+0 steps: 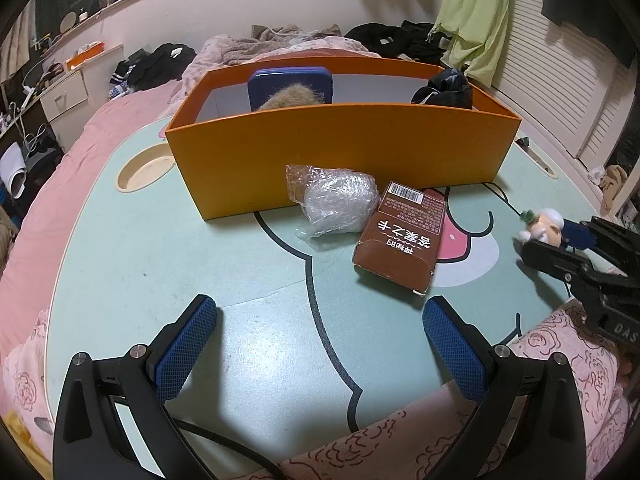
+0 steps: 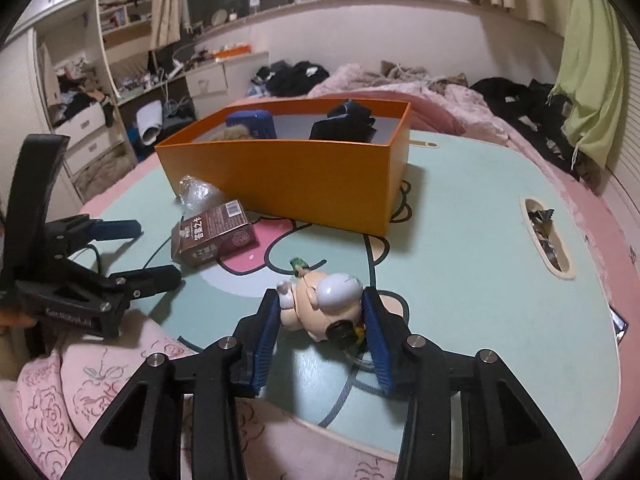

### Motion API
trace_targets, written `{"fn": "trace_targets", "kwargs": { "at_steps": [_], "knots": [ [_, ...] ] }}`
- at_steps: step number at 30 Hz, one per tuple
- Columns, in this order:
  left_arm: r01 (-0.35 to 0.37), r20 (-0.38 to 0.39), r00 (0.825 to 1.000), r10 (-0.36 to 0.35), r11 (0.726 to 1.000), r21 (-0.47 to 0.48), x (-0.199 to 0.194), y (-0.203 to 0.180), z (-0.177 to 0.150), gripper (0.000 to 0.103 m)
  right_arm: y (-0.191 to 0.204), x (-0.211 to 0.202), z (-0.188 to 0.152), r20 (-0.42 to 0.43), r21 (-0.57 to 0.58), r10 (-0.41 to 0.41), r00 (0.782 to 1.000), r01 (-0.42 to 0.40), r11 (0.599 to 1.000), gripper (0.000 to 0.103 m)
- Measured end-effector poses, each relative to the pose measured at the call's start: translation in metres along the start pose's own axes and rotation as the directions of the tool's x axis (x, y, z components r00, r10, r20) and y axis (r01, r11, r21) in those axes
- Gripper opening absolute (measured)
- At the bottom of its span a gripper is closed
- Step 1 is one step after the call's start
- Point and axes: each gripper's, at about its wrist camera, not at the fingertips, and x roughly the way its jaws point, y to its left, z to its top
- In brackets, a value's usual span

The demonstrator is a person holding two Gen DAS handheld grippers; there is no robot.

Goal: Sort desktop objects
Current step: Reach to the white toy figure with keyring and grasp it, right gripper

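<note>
The right gripper (image 2: pixel 320 312) clamped the toy figurine (image 2: pixel 320 304); the left gripper (image 1: pixel 316 344) gaped, holding nothing; best lifted high, clearing the orange box (image 2: pixel 288 184) wall.

Orange box (image 1: pixel 340 152) wall hides most of the blue case (image 1: pixel 290 84); furry lump (image 1: pixel 288 98) unidentifiable.
</note>
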Motion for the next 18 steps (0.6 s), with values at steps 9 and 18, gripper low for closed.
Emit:
{"fn": "trace_targets", "kwargs": {
  "at_steps": [9, 18],
  "knots": [
    [0.066, 0.046, 0.997, -0.064, 0.997, -0.029, -0.008, 0.008, -0.002, 0.100, -0.004, 0.000, -0.001, 0.014, 0.030, -0.003, 1.000, 0.003, 1.000, 0.072],
    [0.185, 0.145, 0.968, -0.206, 0.972, 0.146, -0.033, -0.020, 0.008, 0.053, -0.004, -0.001, -0.001, 0.016, 0.030, 0.002, 1.000, -0.003, 1.000, 0.073]
  ]
}}
